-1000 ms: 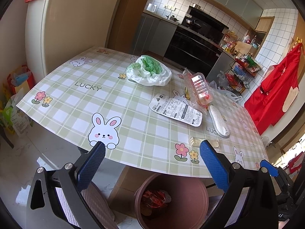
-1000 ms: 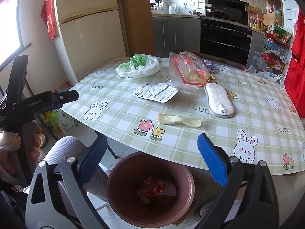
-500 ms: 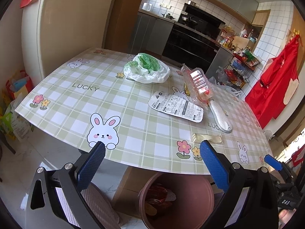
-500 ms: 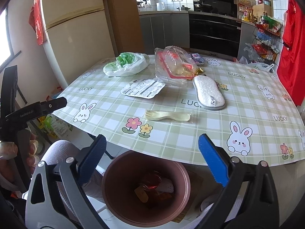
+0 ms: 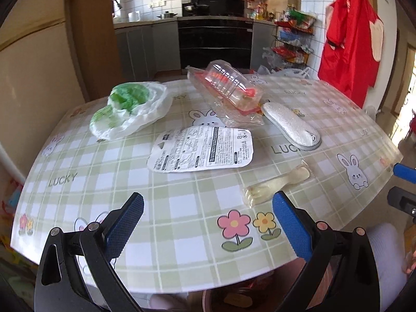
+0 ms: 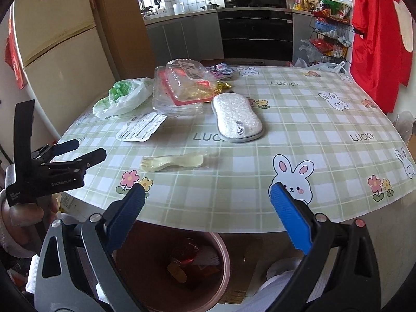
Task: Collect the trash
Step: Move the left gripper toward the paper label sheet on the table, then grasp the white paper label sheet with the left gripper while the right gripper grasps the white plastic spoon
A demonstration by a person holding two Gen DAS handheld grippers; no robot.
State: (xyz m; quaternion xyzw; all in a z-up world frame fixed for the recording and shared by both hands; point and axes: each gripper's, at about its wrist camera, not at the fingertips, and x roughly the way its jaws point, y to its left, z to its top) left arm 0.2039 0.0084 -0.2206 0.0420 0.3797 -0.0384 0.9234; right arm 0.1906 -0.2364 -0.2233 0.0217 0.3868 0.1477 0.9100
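Trash lies on the checked table: a wrapped plastic spoon, a flat white printed packet, a clear plastic box with red inside, and a white bag with green contents. A brown bin with wrappers stands under the table's front edge. My left gripper is open over the table's near edge, the spoon just ahead of its right finger. My right gripper is open above the bin.
A white sponge pad lies right of the box. The fridge stands left, kitchen counters and oven behind, a red apron hangs right. My left gripper also shows in the right wrist view.
My left gripper has moved forward and up over the table edge and turned right, toward the spoon. My right gripper has risen and moved closer to the table; the bin stays below.
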